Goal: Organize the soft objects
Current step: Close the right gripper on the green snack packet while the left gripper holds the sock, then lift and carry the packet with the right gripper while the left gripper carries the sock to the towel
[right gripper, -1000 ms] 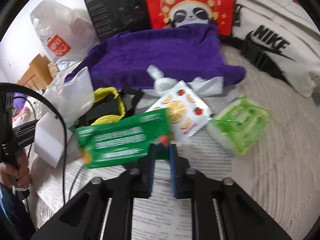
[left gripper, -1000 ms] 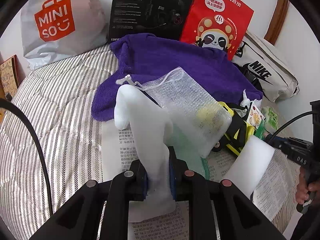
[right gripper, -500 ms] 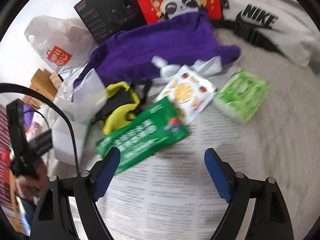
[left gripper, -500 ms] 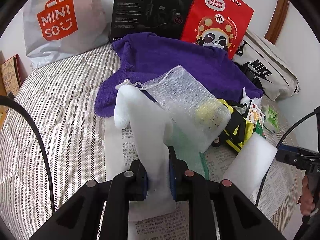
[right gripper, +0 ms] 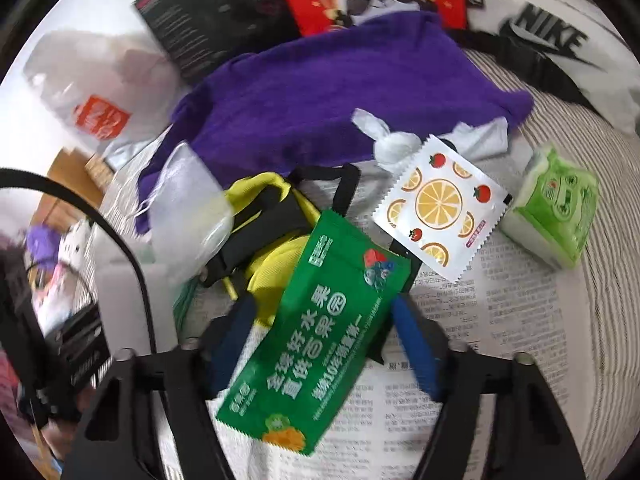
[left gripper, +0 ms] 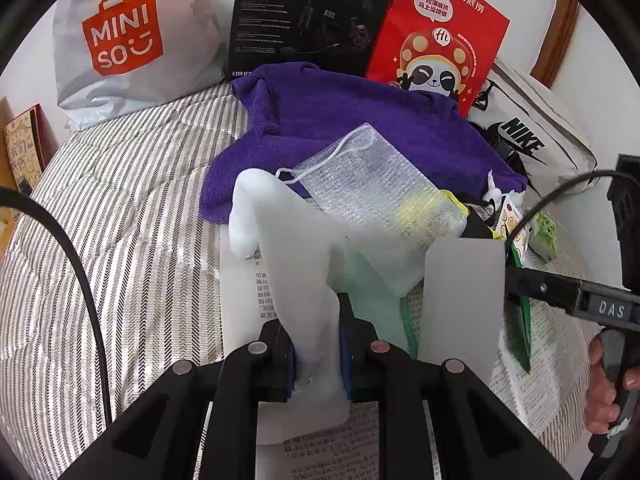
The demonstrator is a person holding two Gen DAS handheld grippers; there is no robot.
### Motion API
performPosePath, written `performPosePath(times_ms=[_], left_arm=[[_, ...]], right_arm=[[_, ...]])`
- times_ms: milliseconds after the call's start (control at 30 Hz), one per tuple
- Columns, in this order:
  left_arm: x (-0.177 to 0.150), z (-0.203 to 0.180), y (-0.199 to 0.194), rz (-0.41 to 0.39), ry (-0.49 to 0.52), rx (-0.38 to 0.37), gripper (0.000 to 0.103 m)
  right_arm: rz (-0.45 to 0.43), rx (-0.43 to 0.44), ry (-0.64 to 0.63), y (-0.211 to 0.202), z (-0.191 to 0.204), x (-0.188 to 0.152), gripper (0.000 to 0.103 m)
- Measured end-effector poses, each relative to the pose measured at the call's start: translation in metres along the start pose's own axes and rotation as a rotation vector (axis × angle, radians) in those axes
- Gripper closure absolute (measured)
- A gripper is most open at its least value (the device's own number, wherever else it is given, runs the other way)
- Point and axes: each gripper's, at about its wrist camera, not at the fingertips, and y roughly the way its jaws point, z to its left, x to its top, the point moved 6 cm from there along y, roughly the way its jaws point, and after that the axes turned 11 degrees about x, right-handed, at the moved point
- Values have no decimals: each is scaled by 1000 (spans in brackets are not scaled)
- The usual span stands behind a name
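Both views bright, even daylight, soft shadows only. Fisheye bends straight edges hard; black vignette rings corners. Left wrist view sharp throughout, white wall upper right near blown out. Right wrist view motion-blurred, worst at left edge and top; green packet (right gripper: 320, 332) print at centre still legible. Mild glare on plastic bag (right gripper: 100, 80) upper left.

The striped bedcover (left gripper: 120, 216) at the left of the left wrist view lies bare, the widest open lane. The back edge is walled by a white shopping bag (left gripper: 132, 36), a black box (left gripper: 308, 16) and a red paper bag (left gripper: 440, 32). In the right wrist view, the newspaper (right gripper: 516, 320) at lower right looks clear, though blurred; a green tissue pack (right gripper: 556, 208) borders it.
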Motion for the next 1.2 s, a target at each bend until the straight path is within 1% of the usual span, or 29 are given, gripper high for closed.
performPosePath(times_ms=[67,100,167,233,267,367,500,533,600,700,733,767,800,833,900,1000,1200], left_arm=[[0,0,0,0,0,-1,86],[0,0,0,0,0,-1,86],[0,-1,0,-1,2,-4,86],[-1,-1,0,0,3,-8,86],[-1,-2,-1,0,4,-7,86],[-1,-5,-2,-1,13,-5,86],[-1,-7,0,4,12,-2,86],[-1,-6,0,4,14,3,86],[-1,-5,-2,3,13,8,87],[-1,-5,-1,4,13,5,90],[-1,-5,-1,3,10,2,91],[-1,-5,-1,4,7,-6,91],[0,-6,-2,4,5,-17,91],[0,-7,-2,3,3,-22,91],[2,-5,-5,5,2,-22,92],[7,-1,-14,-8,-3,-11,92],[15,5,-35,-34,-1,6,92]], right_arm=[[16,-46,-27,-6,-7,-4,53],[22,-54,-30,-9,-11,-6,56],[38,-74,-39,-14,-22,-9,58],[54,-109,-60,-19,-30,-15,58],[61,-136,-75,-21,-33,-17,56],[59,-173,-93,-22,-38,-21,42],[43,-227,-171,-18,-35,-27,42],[43,-220,-172,-20,-35,-29,43],[50,-207,-193,-23,-34,-32,59],[48,-190,-225,-28,-35,-37,65],[46,-184,-234,-28,-35,-37,68],[40,-169,-224,-31,-37,-37,76],[34,-147,-195,-35,-41,-37,80],[33,-125,-172,-37,-41,-36,81],[24,-84,-167,-44,-37,-37,84],[8,-76,-203,-53,-24,-35,84],[-5,-43,-218,-61,-9,-31,84]])
